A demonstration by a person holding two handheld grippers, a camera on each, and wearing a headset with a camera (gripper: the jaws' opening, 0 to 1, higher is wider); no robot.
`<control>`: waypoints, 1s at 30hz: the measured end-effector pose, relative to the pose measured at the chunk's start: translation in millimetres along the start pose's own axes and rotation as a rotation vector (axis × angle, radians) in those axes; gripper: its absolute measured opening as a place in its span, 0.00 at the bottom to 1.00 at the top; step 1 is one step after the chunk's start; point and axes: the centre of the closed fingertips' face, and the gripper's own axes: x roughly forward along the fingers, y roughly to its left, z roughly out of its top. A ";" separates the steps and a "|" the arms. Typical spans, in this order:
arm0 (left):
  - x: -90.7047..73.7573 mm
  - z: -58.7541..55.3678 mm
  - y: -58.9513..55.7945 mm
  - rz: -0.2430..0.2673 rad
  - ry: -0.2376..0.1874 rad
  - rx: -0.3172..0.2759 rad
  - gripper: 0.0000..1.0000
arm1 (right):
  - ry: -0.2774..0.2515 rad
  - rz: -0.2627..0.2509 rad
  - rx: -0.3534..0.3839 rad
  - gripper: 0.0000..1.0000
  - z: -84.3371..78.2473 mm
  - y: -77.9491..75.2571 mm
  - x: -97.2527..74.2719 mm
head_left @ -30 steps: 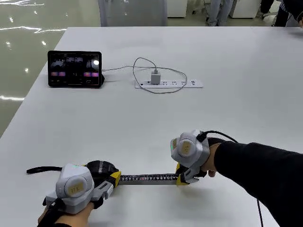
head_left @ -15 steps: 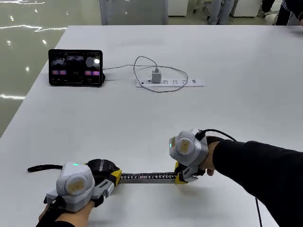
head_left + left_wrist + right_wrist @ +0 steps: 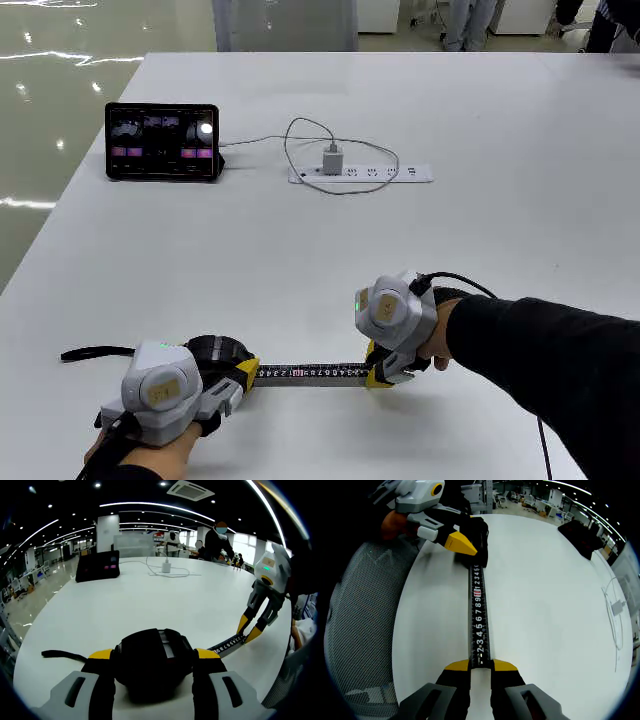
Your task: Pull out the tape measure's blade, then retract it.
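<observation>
The black tape measure case (image 3: 152,661) lies on the white table (image 3: 400,240) at the front left, and my left gripper (image 3: 156,656) is shut on it. Its case (image 3: 215,354) trails a black wrist strap (image 3: 88,353) to the left. The dark blade (image 3: 310,373) with white numbers runs rightward from the case along the table. My right gripper (image 3: 376,378) is shut on the blade's end. In the right gripper view the blade (image 3: 478,615) stretches from my right gripper (image 3: 481,668) to the case (image 3: 476,536).
A tablet (image 3: 162,142) with a lit screen stands at the back left. A white power strip (image 3: 360,174) with a charger and looped cable (image 3: 330,150) lies behind the middle. A grey mesh chair (image 3: 365,615) sits by the table's front edge. People stand far behind.
My right gripper has moved slightly left toward the case with the blade's end, so the exposed blade is a little shorter. The left gripper and case stay put.
</observation>
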 end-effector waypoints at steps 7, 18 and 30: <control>0.4 0.1 0.5 -0.001 0.002 0.003 0.57 | -0.007 0.000 -0.003 0.11 2.8 -0.3 1.3; 0.5 0.3 0.3 -0.001 0.001 0.003 0.57 | -0.009 0.002 -0.007 0.11 6.3 -0.2 2.4; 0.0 0.3 -0.2 -0.003 0.003 0.010 0.57 | -0.013 0.006 -0.005 0.11 10.9 -0.1 3.9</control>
